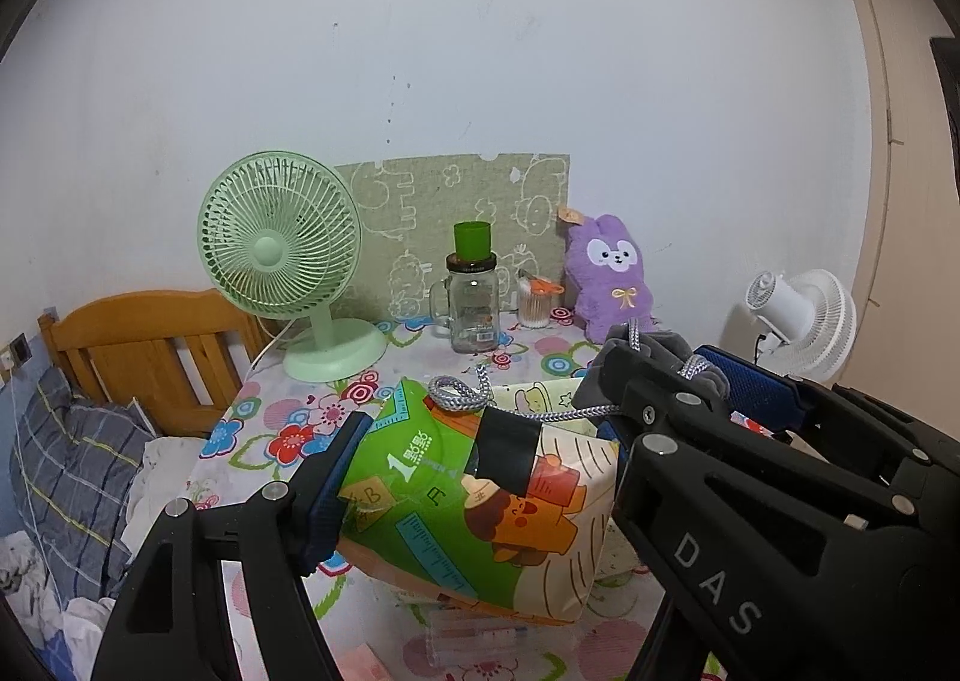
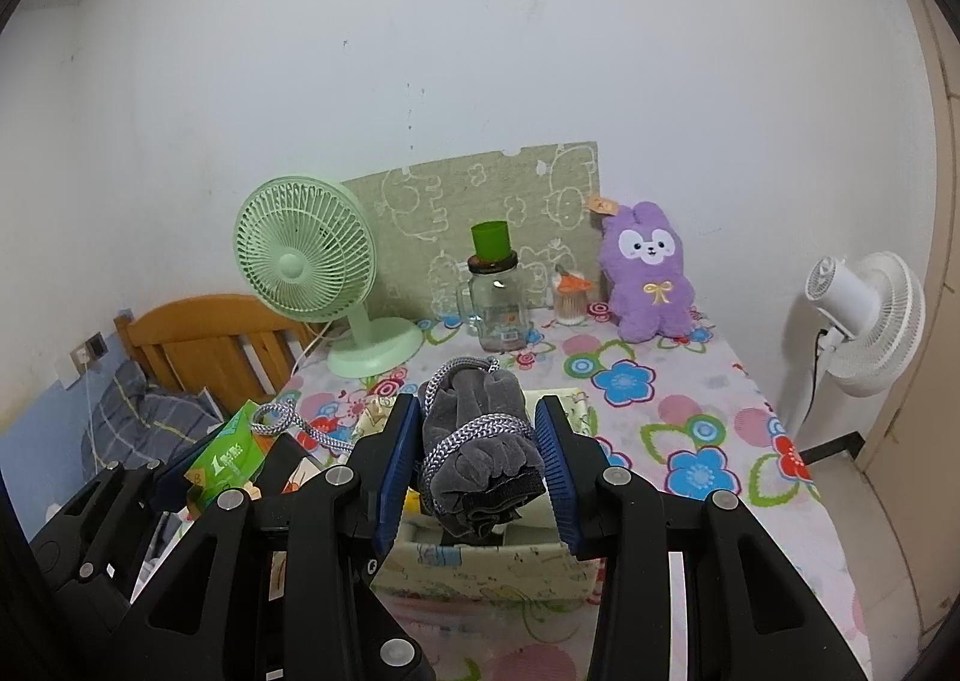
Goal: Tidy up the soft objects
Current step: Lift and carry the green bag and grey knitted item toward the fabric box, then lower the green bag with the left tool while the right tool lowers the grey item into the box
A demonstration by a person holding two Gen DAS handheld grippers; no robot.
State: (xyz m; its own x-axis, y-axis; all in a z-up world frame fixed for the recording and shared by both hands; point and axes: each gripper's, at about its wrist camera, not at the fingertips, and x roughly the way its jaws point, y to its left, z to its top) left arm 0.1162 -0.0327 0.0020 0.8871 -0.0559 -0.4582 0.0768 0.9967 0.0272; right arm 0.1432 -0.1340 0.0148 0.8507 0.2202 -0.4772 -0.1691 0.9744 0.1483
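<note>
My left gripper (image 1: 480, 441) is shut on a soft green cartoon-printed pack (image 1: 420, 501), held just above the flowered table (image 1: 282, 429). In the right wrist view this pack (image 2: 228, 459) shows at the left, between the left gripper's (image 2: 231, 465) fingers. My right gripper (image 2: 477, 441) is shut on a rolled grey cloth (image 2: 474, 411) bound with grey-white cord. It hovers over a pale patterned box (image 2: 480, 567). The cord's loose end (image 1: 456, 396) drapes across the pack. A purple plush rabbit (image 2: 651, 273) leans against the wall at the back right.
At the back of the table stand a green fan (image 2: 300, 261), a glass jar (image 2: 498, 309) topped by a green cup, and a tub of cotton swabs (image 2: 570, 300). A white floor fan (image 2: 864, 315) stands to the right. A bed with a wooden headboard (image 1: 150, 345) lies to the left.
</note>
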